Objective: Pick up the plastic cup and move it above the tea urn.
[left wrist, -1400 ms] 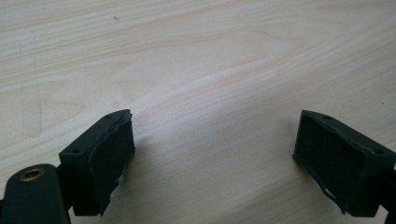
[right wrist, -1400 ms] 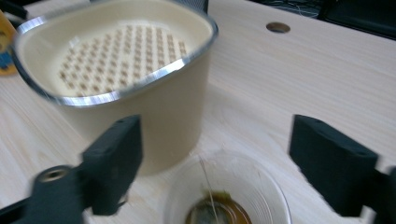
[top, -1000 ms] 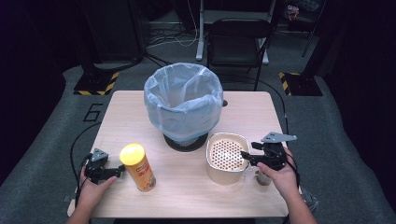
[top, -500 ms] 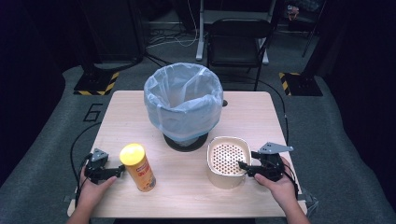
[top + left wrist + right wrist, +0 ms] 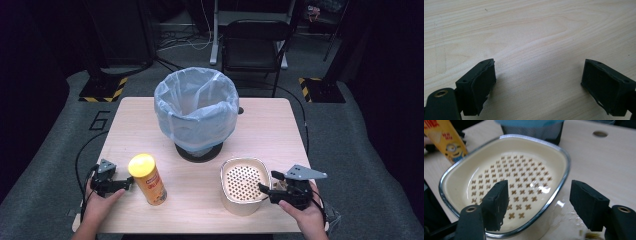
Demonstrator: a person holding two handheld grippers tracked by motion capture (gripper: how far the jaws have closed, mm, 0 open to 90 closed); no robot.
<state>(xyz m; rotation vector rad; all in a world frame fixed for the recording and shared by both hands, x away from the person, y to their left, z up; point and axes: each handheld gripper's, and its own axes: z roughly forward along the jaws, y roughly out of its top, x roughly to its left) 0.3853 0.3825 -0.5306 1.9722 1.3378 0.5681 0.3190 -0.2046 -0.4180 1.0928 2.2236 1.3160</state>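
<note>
R gripper [image 5: 537,205]: jaws spread wide, holding nothing, one jaw over the inside of the cream perforated bowl [image 5: 506,182], the other outside its metal rim, so the near rim sits btwn them w/o contact that can be seen. Clear wet patch w/ small bits on the table [image 5: 614,160] just below the outer jaw. In the high view the R gripper [image 5: 265,188] points left at the bowl [image 5: 243,186], which sits at the front right of the table, person's right hand [image 5: 302,207] behind it.

L gripper [image 5: 537,85]: jaws wide apart, nothing btwn them, bare wood under them. High view: L gripper [image 5: 127,184] at front left, tips just beside the yellow-lidded snack can [image 5: 147,179], which stands upright, slightly tilted in view; can't tell if touching. Left hand [image 5: 100,202] behind it.

Further back, centre: bin w/ pale blue liner bag [image 5: 196,111] on a dark round base. Can [image 5: 445,138] also shows past the bowl in the right gripper view
</note>
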